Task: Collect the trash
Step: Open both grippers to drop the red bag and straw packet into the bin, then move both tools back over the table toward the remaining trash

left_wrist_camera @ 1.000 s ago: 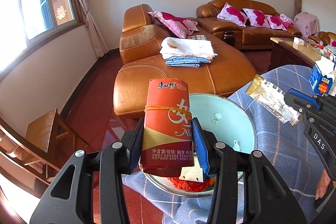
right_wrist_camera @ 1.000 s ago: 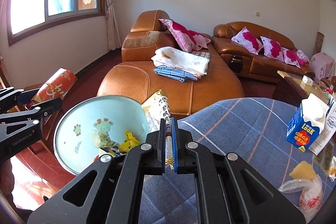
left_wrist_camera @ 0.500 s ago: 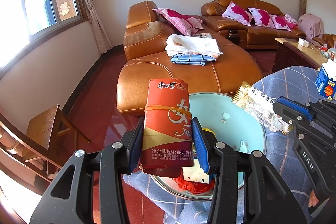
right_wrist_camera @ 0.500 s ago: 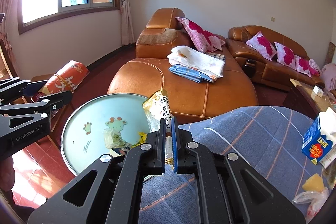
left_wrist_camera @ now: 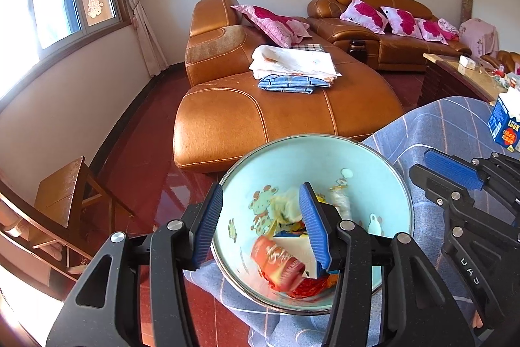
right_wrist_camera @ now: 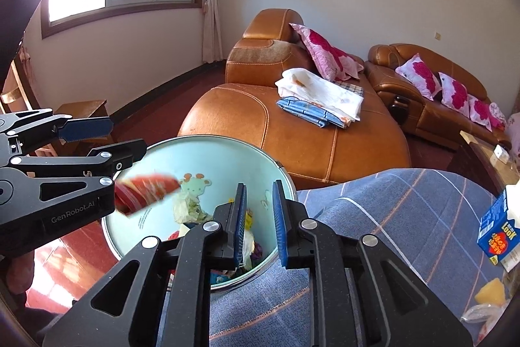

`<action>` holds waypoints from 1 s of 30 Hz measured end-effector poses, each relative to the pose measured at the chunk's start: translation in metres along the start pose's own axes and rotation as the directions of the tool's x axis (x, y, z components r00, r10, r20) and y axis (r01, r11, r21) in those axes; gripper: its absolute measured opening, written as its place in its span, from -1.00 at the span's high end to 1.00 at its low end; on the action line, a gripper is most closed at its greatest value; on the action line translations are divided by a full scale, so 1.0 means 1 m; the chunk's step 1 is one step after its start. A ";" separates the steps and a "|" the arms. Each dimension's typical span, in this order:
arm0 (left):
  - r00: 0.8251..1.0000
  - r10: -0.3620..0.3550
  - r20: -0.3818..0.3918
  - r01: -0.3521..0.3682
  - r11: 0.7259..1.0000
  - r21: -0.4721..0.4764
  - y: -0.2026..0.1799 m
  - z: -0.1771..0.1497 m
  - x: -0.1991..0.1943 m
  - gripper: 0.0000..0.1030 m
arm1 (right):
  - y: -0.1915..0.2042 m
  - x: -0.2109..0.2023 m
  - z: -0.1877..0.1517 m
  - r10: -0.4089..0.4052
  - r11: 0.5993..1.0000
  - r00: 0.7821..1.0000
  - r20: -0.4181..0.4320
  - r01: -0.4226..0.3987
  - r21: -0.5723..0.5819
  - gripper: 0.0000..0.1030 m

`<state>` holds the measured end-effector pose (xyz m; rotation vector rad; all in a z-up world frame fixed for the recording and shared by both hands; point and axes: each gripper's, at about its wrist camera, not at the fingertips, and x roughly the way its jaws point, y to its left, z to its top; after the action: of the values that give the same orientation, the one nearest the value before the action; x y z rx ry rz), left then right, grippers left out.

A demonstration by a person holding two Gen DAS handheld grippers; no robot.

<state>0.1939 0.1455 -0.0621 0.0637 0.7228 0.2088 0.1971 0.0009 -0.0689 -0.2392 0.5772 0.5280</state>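
left wrist view: your left tongs [left_wrist_camera: 261, 218] are opening and hold nothing now (a second ago they clamped the red wrapper [left_wrist_camera: 281, 262]), which is blurred, dropping into the pale blue basin [left_wrist_camera: 383, 165] at the desk [left_wrist_camera: 455, 126] edge. your right tongs [right_wrist_camera: 258, 218] are opening too, with only a narrow gap and nothing between them; the clear packet they pinched earlier is gone, presumably among the basin's trash. the milk carton [right_wrist_camera: 495, 231] remains on the desk.

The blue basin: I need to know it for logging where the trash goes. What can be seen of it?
The blue basin is round, pale blue inside with cartoon animal prints and a shiny metal rim, enamel by the look. It sits at the edge of the checked blue cloth, tilted toward the cameras, holding wrappers and a blurred red packet. Nothing grips it.
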 end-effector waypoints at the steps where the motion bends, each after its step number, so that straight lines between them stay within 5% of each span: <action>1: 1.000 -0.001 -0.003 0.001 1.000 -0.002 0.000 0.000 0.001 0.02 | 0.000 0.000 0.000 -0.001 1.000 1.000 0.001 0.001 0.002 0.67; 17: 1.000 -0.025 -0.005 0.026 1.000 0.011 -0.009 -0.003 -0.002 -0.22 | -0.006 -0.001 0.000 -0.026 0.999 1.000 0.002 0.026 0.041 0.53; 30: 0.989 -0.149 -0.006 0.148 0.983 0.105 -0.083 -0.006 -0.014 -0.37 | -0.055 -0.043 -0.023 -0.171 0.973 0.985 -0.031 0.174 0.151 0.31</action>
<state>0.1941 0.0614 -0.0682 0.1101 0.7328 0.0278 0.1855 -0.0711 -0.0586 -0.1462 0.6053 0.3119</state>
